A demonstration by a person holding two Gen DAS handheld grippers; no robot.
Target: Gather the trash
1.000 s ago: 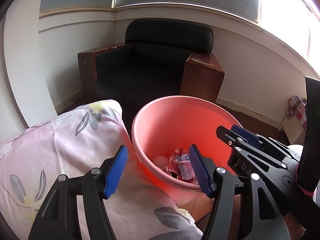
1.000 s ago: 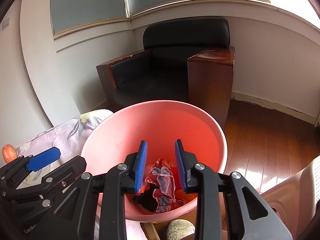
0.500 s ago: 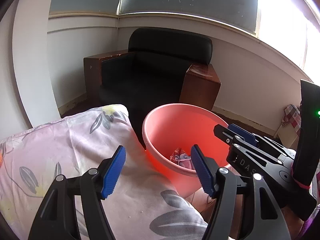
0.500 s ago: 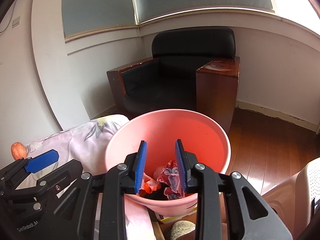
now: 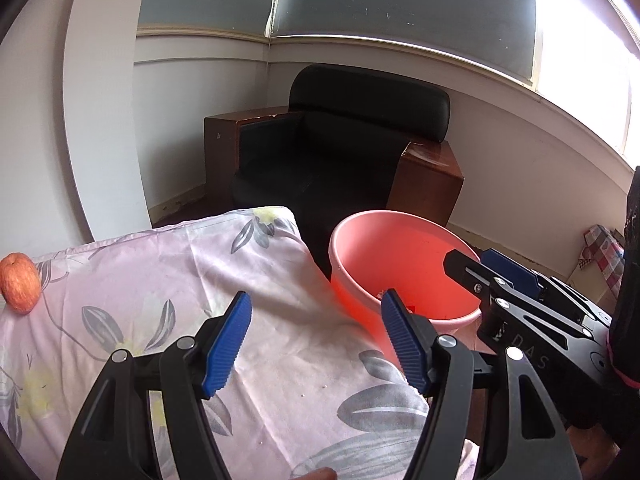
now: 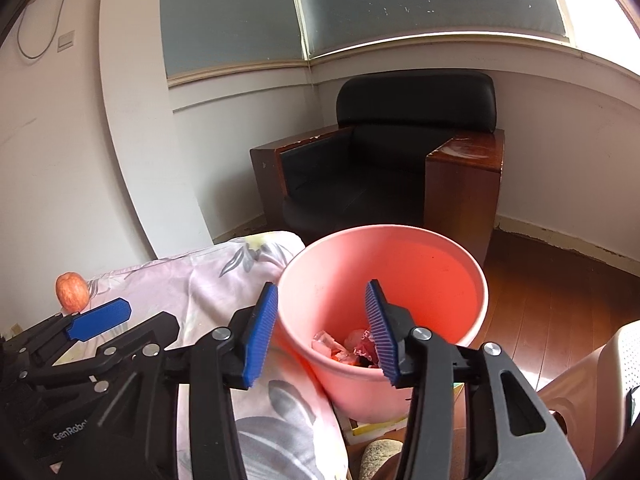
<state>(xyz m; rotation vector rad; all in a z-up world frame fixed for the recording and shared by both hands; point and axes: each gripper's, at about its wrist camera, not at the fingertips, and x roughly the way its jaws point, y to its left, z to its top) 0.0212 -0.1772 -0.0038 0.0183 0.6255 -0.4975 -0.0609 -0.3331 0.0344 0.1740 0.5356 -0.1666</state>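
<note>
A pink bucket [image 6: 404,264] stands on the floor beside a surface draped in a floral cloth [image 6: 224,280]. Crumpled wrappers [image 6: 344,344] lie at its bottom. My right gripper [image 6: 320,334] hangs above the bucket's near rim; its jaws are opening and nothing is between them. In the left wrist view my left gripper [image 5: 316,340] is open and empty over the floral cloth [image 5: 160,280], with the bucket [image 5: 400,248] just to its right. An apple [image 5: 20,282] rests on the cloth at the far left, also the apple [image 6: 71,290] in the right view.
A black armchair [image 6: 384,168] with brown wooden sides fills the corner behind the bucket. Wooden floor [image 6: 552,296] runs to the right. A beige plastic stool [image 6: 600,380] stands at the lower right, and a stone [image 6: 380,454] lies under the bucket's front.
Both grippers have drawn back and risen away from the bucket, which now looks smaller. The right jaws have widened. The apple has come into the left view.
</note>
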